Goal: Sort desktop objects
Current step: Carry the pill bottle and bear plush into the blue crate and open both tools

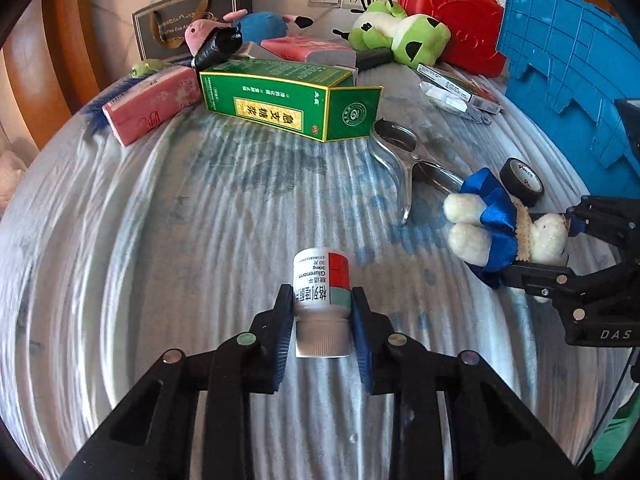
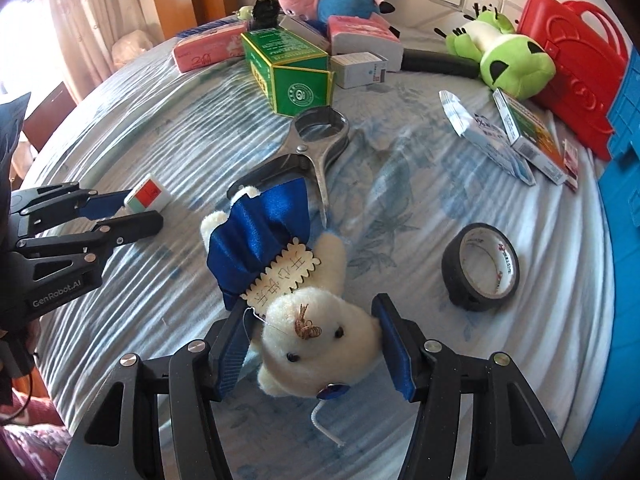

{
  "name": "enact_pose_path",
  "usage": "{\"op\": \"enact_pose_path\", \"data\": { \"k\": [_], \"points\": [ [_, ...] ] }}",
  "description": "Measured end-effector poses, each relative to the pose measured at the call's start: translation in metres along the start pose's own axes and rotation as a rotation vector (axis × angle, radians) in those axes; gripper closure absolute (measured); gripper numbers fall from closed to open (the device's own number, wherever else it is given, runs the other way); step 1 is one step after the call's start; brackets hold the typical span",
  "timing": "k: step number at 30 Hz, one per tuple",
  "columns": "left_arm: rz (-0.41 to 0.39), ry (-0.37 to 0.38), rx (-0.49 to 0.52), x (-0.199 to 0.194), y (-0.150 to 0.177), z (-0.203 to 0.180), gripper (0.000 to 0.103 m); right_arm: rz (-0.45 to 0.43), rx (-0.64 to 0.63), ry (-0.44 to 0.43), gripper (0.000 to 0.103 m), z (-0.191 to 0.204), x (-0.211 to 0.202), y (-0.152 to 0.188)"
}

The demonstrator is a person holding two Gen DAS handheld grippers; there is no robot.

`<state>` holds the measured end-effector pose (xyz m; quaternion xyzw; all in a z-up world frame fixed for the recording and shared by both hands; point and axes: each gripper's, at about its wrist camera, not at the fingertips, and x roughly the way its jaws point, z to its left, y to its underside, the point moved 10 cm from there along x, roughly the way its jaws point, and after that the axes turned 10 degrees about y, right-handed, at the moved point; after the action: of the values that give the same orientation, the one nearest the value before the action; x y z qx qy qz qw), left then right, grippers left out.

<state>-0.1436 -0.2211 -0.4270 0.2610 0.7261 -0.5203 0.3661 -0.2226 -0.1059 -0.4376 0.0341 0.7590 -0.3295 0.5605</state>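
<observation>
Left gripper (image 1: pixel 322 312): blue pads clamped on a small white medicine bottle (image 1: pixel 323 288), lower centre of the left wrist view, bottle lying on the striped blue-white cloth (image 1: pixel 160 240), cap end toward the camera. Label text readable only here. In the right wrist view the same bottle (image 2: pixel 148 199) is just a red/green/white end poking out between the fingers at left centre; contact is hard to judge from that side.

Right gripper (image 2: pixel 314 344): jaws astride the head of a white plush bear in a blue satin dress (image 2: pixel 304 320), lower centre of its own view. The left pad sits against the head; on the other side fur hides the contact, so firm grip: cannot tell. From the left wrist view the bear (image 1: pixel 504 228) lies at right centre with black fingers above and below it, head end partly hidden behind them.

Only in the right view: a small white carton (image 2: pixel 360 69) behind the green box (image 2: pixel 288 76), tag text on the bear, curtain at upper left. The black tape roll (image 2: pixel 480 268) shows full there, right of the bear; in the left view it is half hidden behind the bear.

Both views: metal clamp tool (image 1: pixel 400 160) centre, green frog plush (image 1: pixel 400 36) and red case (image 1: pixel 452 28) upper right, pink-and-blue plush (image 1: pixel 244 28) upper centre, blue crate (image 1: pixel 572 72) cut off by the right edge.
</observation>
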Motion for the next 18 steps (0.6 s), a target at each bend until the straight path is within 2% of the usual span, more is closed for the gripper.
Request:
{"op": "enact_pose_path", "data": {
  "k": [10,18],
  "points": [
    [-0.124,-0.007,0.151,-0.049,-0.056,-0.019,0.076,-0.081,0.086,0.033,0.044,-0.011,-0.042,-0.017],
    [-0.234,0.035,0.293,-0.097,-0.117,-0.057,0.076,-0.246,0.232,0.11,0.044,-0.046,-0.136,-0.05]
  ]
}}
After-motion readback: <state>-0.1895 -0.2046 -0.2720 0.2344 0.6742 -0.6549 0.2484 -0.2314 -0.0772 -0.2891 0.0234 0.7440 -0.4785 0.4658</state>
